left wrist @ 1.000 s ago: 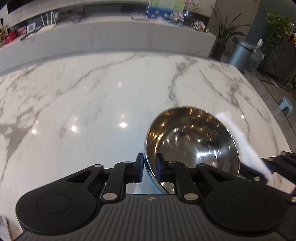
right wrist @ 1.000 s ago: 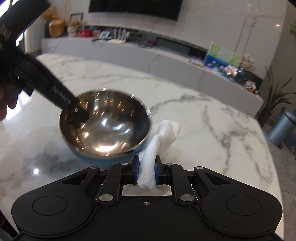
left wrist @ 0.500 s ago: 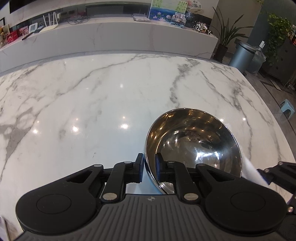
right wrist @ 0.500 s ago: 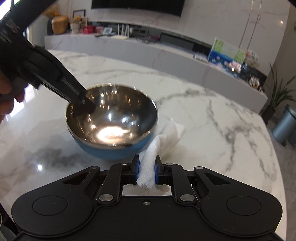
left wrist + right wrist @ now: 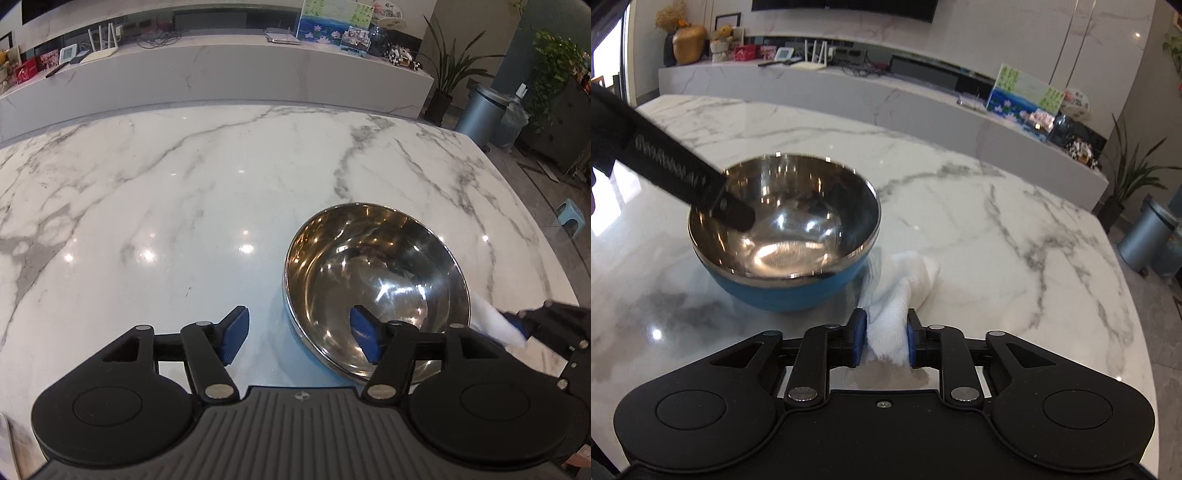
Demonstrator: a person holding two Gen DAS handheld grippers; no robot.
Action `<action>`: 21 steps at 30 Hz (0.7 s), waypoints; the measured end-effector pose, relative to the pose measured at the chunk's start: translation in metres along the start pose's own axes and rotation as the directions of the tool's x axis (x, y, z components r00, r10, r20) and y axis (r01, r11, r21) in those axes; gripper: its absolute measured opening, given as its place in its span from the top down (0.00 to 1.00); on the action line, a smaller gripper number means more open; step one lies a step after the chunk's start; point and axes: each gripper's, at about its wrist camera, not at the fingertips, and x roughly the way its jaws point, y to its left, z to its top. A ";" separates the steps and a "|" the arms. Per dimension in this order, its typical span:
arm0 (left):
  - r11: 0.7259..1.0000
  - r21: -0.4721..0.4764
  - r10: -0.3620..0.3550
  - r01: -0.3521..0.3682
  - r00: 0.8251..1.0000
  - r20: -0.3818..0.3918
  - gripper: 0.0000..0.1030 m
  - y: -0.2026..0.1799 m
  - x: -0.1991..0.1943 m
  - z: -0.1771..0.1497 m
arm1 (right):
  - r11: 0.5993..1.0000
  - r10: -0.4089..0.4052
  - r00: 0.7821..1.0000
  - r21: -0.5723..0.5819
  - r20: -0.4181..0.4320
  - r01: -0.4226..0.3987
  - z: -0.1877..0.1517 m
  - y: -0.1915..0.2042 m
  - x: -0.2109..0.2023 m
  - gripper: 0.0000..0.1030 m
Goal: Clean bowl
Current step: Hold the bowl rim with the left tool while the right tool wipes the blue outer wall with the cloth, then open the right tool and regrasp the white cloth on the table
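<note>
The left gripper (image 5: 301,334) is opening astride the slick, stiff bowl's (image 5: 373,284) rim while the right gripper (image 5: 884,341) is loosening on the soft cloth (image 5: 897,295) between its fingers.

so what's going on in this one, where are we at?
A person with two handheld grippers is at the tail end of cleaning a steel bowl with a blue outside, which sits upright on the white marble table. The left gripper straddles the bowl's near rim; its jaws are opening and the pads are clear of the rim. The right gripper has a crumpled white cloth between its jaws, which are opening too; the cloth lies on the table beside the bowl.
</note>
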 end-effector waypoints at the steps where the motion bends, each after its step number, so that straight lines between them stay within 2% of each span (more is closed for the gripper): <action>1: 1.000 -0.001 -0.001 0.001 1.000 0.000 0.43 0.000 0.000 0.000 | 1.000 0.002 1.000 -0.001 0.011 -0.002 0.001 0.000 -0.002 0.78; 5: 1.000 0.000 -0.001 0.001 1.000 -0.003 0.43 -0.001 0.000 0.001 | 1.000 0.015 0.999 -0.026 0.042 -0.014 0.003 0.005 -0.007 0.77; 13: 1.000 0.015 -0.002 0.002 1.000 -0.010 0.43 -0.003 0.000 0.000 | 0.998 0.034 0.999 -0.061 0.017 -0.033 0.000 0.011 0.000 0.77; 18: 1.000 0.016 -0.004 0.004 1.000 -0.013 0.43 -0.002 -0.002 -0.001 | 0.998 -0.002 1.000 -0.065 0.014 0.003 -0.001 0.010 0.004 0.75; 20: 1.000 0.017 -0.003 0.003 1.000 -0.016 0.43 -0.002 -0.001 -0.001 | 0.998 -0.018 1.000 -0.053 0.019 0.019 -0.001 0.008 0.004 0.57; 21: 1.000 0.017 -0.003 0.003 1.000 -0.018 0.43 -0.003 -0.001 -0.001 | 0.999 -0.021 1.000 -0.043 0.018 0.021 -0.001 0.006 0.006 0.54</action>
